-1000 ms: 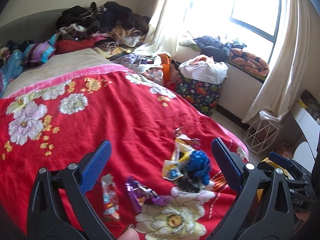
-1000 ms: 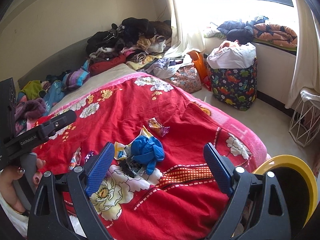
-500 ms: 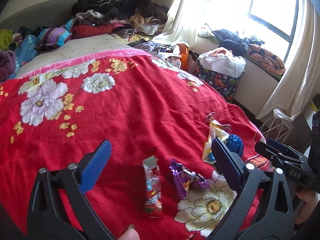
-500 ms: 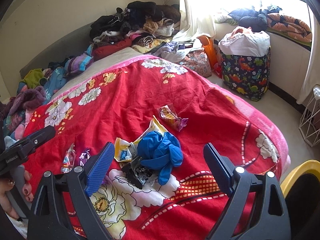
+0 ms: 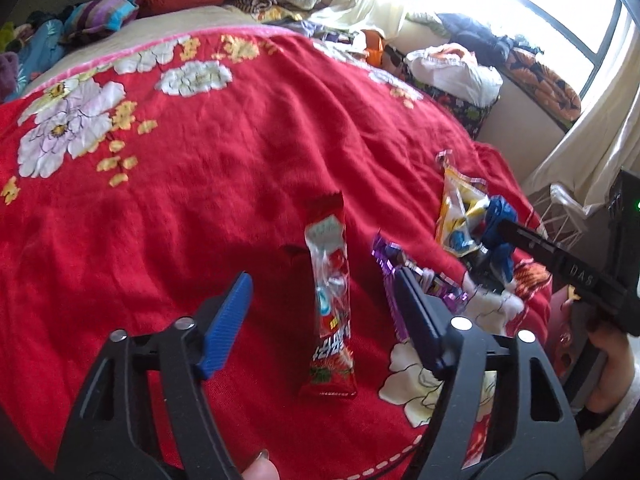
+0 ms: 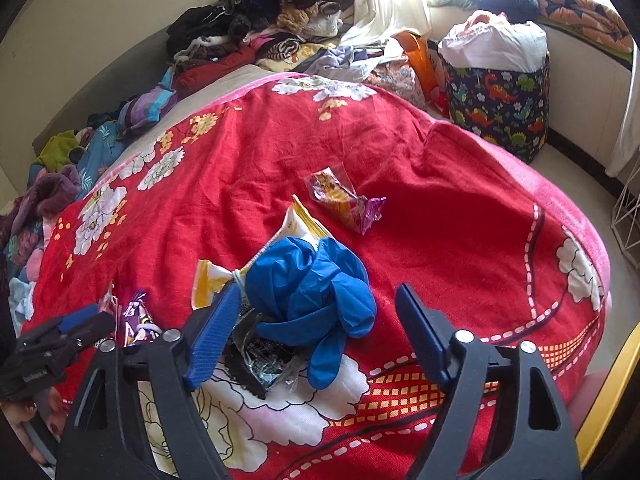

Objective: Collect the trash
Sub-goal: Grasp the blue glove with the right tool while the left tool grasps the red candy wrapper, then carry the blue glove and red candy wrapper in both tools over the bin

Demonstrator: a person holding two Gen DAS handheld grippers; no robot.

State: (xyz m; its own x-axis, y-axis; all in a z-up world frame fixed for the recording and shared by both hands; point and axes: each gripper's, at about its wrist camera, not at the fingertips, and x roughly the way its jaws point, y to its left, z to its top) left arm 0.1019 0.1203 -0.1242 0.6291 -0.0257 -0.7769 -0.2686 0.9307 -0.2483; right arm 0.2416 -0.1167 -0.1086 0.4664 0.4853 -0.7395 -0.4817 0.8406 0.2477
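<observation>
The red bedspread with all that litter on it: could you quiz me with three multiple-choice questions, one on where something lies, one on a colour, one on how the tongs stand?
1. What lies between the fingers of the left tongs?
A. long red wrapper
B. orange bag
C. sock

2. What colour is the crumpled glove?
A. green
B. blue
C. white

3. How do the right tongs stand?
A. shut on the glove
B. shut on nothing
C. open around the glove

Answers:
1 A: the long red wrapper lies on the red bedspread in that gap, untouched.
2 B: it is plainly blue.
3 C: both fingers stand wide apart, the glove between them.
</observation>
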